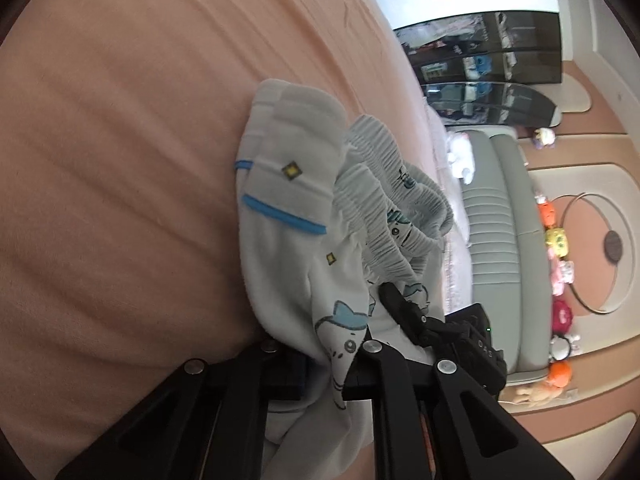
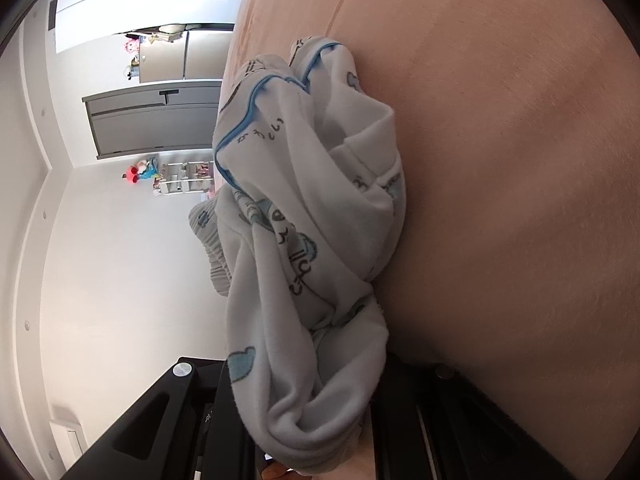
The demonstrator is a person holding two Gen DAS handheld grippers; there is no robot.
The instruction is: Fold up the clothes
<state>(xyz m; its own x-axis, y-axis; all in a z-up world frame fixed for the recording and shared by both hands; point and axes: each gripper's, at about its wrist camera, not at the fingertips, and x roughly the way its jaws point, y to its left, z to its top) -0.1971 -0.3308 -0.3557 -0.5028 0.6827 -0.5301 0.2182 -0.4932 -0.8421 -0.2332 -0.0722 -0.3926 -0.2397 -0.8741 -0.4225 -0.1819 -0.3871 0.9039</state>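
Nearest in the left wrist view, the left claw [image 1: 336, 368] has its black fingers pressed onto a fold of the white garment [image 1: 304, 240], the cloth bunching between them and hanging below. Just beyond it a second black claw tip pokes into the same fabric near a printed blue cartoon figure. From there the garment runs away over the peach bed sheet [image 1: 120, 140], crumpled rather than flat. It is pale white, soft-looking, printed with small blue creatures, with little yellow diamond marks and blue stripes across the smoother left part. To the right of that sits a ribbed, gathered section, like an elastic waistband, puckered into ridges. Farther off, past the bed's edge, a grey padded headboard [image 1: 496, 216] and a row of colourful plush toys [image 1: 556, 240] line the wall.

In the right wrist view, the right claw [image 2: 320, 432] pinches the near end of the garment [image 2: 304, 240], the cloth twisted into a thick roll where it enters the black fingers. The fabric rises from there in heaped folds against the peach sheet [image 2: 500, 200] on the right, showing blue edging along a hem, dark scribbled lettering and more blue prints. A ribbed cuff peeks out on the left side. Far left, a white wall, a grey door [image 2: 156, 120] and a small shelf with toys.
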